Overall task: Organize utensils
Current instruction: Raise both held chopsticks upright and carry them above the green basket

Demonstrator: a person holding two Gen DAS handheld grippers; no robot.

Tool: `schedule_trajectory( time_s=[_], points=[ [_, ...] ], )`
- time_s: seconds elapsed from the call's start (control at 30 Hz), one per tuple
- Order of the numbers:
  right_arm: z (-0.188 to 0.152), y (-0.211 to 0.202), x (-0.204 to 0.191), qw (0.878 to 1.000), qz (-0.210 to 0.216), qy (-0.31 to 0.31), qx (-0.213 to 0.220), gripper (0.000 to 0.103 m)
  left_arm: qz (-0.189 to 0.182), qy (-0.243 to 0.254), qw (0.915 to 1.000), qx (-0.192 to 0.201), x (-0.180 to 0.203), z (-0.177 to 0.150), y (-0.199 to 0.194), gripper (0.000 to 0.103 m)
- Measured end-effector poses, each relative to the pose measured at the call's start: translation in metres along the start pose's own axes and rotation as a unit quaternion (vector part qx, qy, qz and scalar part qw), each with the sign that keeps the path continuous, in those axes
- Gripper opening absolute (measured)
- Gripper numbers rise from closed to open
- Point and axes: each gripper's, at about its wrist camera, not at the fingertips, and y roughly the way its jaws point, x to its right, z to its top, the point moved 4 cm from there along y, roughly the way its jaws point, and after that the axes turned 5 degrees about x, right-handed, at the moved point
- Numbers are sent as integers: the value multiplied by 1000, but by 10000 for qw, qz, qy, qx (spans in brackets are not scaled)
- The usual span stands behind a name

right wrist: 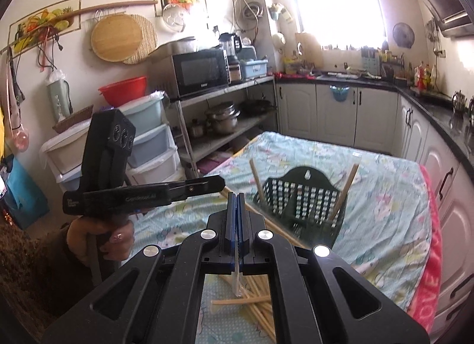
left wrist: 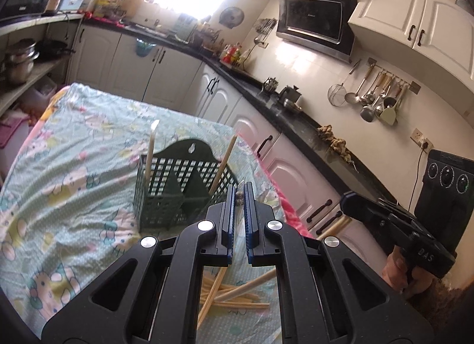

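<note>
Overhead, both grippers hover above a loose pile of pale wooden chopsticks (left wrist: 234,293) on the pastel cartoon-print tablecloth (left wrist: 74,166).

Just beyond the pile stands a dark green slatted plastic utensil basket (left wrist: 177,186), with two chopsticks upright and tilted in its outer compartments. The left gripper (left wrist: 239,192) has its blue-padded jaws a narrow slot apart; something small and shiny sits at the tips, too unclear to name. The right gripper (right wrist: 236,195) is nearly closed, pinching a thin pale chopstick (right wrist: 237,270) that hangs below. A black counter (left wrist: 311,136) flanks the table.
</note>
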Motion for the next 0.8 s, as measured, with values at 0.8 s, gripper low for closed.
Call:
schedule_trajectory(
  time_s=[0.8],
  points=[
    [96,34,51,9969,-454,110,630,1,133,386,9976,558,25,108,17,3]
  ],
)
